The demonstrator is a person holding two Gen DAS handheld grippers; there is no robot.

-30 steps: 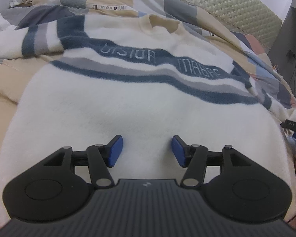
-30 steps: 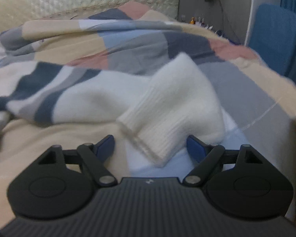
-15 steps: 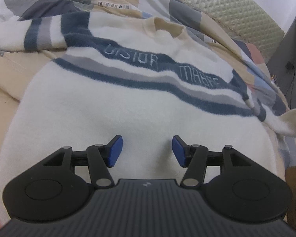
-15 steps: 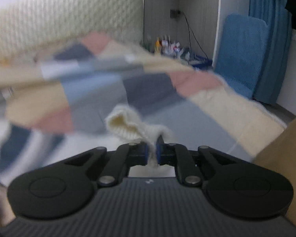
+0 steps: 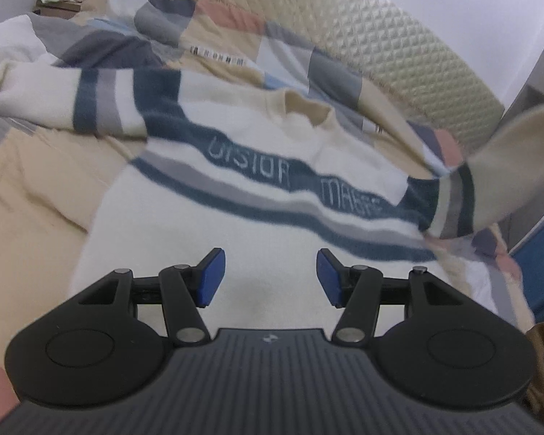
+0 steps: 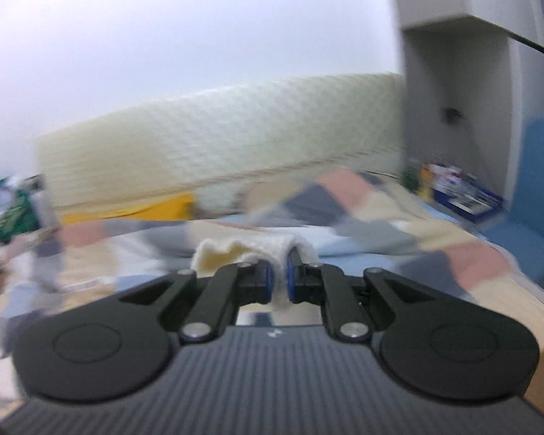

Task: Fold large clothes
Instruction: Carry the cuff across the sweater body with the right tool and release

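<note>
1. Lying flat on the bed, the sweater (image 5: 235,239) spreads its cream body under and ahead of the left gripper (image 5: 268,282), with the collar pointing away toward the headboard (image 5: 399,58).
2. Blue and grey bands with pale lettering cross the sweater's chest, well beyond the left gripper's blue pads (image 5: 210,282).
3. The left gripper's jaws stand apart with nothing between them; the pads hang over the lower part of the sweater, and contact with the knit cannot be told.
4. One sleeve lies stretched out to the left side of the left wrist view, across the patchwork quilt (image 5: 235,25).
5. The other sleeve (image 5: 497,166) rises off the bed at the right edge of that view, its striped part bent upward and blurred.
6. In the right wrist view, the right gripper (image 6: 279,282) is clamped tight on the sleeve cuff (image 6: 246,250), whose ribbed cream edge bunches just above and in front of the pads.
7. The right gripper holds that cuff raised above the quilt, facing the headboard and wall; this view is blurred.
</note>
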